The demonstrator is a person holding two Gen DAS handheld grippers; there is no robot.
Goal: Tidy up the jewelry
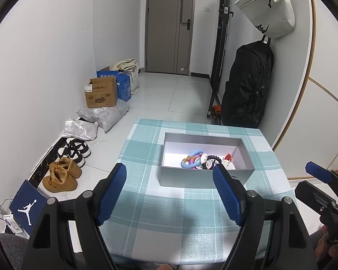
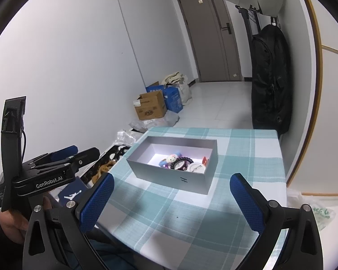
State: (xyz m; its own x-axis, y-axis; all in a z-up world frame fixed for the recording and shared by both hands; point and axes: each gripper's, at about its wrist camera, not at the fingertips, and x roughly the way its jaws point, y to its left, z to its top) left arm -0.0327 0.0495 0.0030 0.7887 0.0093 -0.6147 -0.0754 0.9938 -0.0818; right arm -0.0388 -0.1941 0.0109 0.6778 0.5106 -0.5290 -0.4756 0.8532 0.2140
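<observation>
An open grey box (image 1: 205, 177) stands on the table with the teal checked cloth (image 1: 146, 148); it also shows in the right wrist view (image 2: 169, 177). Inside lies a jumble of jewelry: a blue and purple ring bracelet (image 1: 192, 157), a dark bead bracelet (image 1: 214, 158), a small doll charm (image 2: 171, 158), a dark bead bracelet (image 2: 182, 160) and white and red pieces (image 1: 227, 160). My left gripper (image 1: 170, 175) is open and empty, just short of the box. My right gripper (image 2: 172, 187) is open and empty, near the box's front wall.
The table stands in a hallway. Shoes (image 1: 63, 175), parcels (image 1: 101, 117) and cardboard boxes (image 1: 101, 94) line the left wall. A black bag (image 1: 247, 85) hangs at the right. The left gripper's body (image 2: 47, 173) shows left of the right gripper.
</observation>
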